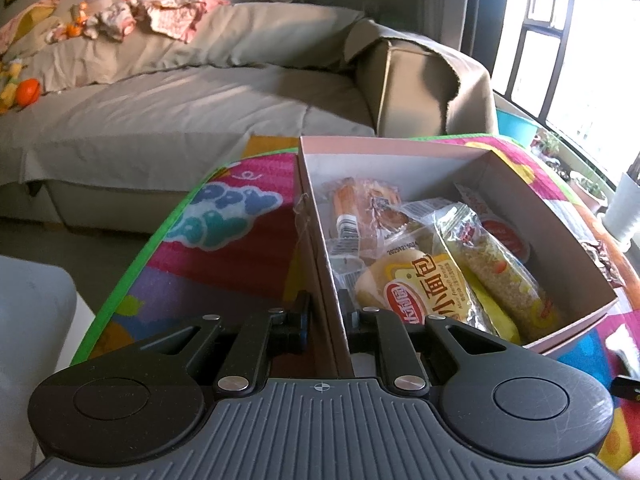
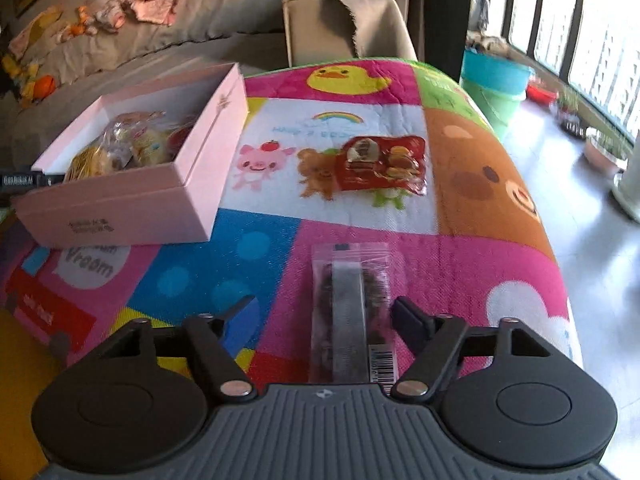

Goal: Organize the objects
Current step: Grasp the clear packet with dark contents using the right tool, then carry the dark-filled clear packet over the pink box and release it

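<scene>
Here the left claw (image 1: 326, 316) pinches the pink box (image 1: 580, 276) wall; snack packets (image 1: 424, 284) fill it.

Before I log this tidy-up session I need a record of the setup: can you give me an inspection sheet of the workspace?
Surface: colourful cartoon play mat, lying flat.
Job's things: pink box open and holding wrapped snacks, among them a bread pack; a clear-wrapped dark snack bar and a red candy pack lie loose on the mat.
Clutter: nothing seen on the mat beyond these.
Grippers: left gripper shut on the box's near wall; right gripper open, the snack bar between its fingers, apparently untouched.
Cables: nothing seen.
Surroundings: grey sofa with clothes and toys, teal bucket, windows, potted plants.
</scene>
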Demonstrator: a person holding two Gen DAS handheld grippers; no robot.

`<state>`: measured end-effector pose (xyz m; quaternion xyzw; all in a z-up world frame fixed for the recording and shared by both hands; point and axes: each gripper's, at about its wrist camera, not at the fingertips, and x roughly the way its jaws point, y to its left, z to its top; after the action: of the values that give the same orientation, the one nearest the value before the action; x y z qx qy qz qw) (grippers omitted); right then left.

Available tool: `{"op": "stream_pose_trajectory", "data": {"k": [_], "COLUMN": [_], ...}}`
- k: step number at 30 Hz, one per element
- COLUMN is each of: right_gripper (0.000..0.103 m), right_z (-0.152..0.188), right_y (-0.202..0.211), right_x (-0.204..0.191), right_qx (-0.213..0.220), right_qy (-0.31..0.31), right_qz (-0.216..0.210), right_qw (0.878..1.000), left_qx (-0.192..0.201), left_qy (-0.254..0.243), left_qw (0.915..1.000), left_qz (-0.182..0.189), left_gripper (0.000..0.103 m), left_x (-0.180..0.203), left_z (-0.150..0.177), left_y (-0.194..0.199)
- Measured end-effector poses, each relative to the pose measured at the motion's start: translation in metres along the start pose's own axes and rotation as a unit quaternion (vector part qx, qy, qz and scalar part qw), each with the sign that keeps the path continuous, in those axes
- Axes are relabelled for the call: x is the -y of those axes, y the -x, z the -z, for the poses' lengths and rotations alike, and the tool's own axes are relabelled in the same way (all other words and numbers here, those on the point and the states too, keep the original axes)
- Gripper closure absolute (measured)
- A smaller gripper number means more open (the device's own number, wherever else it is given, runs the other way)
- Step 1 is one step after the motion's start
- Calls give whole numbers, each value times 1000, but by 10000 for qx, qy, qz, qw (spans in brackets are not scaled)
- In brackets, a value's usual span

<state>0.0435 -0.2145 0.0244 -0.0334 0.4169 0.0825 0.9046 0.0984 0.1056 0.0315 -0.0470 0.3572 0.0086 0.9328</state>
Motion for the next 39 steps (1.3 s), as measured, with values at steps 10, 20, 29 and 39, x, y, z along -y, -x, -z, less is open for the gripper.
{"op": "stream_pose_trajectory", "data": {"k": [10,20,29,39], "right_gripper": [62,63,64,63], "right_z": [1,3,-29,-118], "right_y": [8,34,75,90], "right_x": [-1,0,-16,-46], "right_qx": [-13,-80,511,1548], "right_qy": [1,6,234,361], "right_qz": [-39,-197,-504,-987], "right_qw": [10000,9998,9971,9823], "left_qx": [16,35,58,76], "left_qy": [-2,3,33,57], "left_qw": [10000,10000,10000,9999], "left_qz": [-41,-31,-7,47], "left_gripper": [87,87,86,86], "left_x": [4,3,3,4], "left_z": [3,3,5,5], "left_y": [7,7,9,10]}}
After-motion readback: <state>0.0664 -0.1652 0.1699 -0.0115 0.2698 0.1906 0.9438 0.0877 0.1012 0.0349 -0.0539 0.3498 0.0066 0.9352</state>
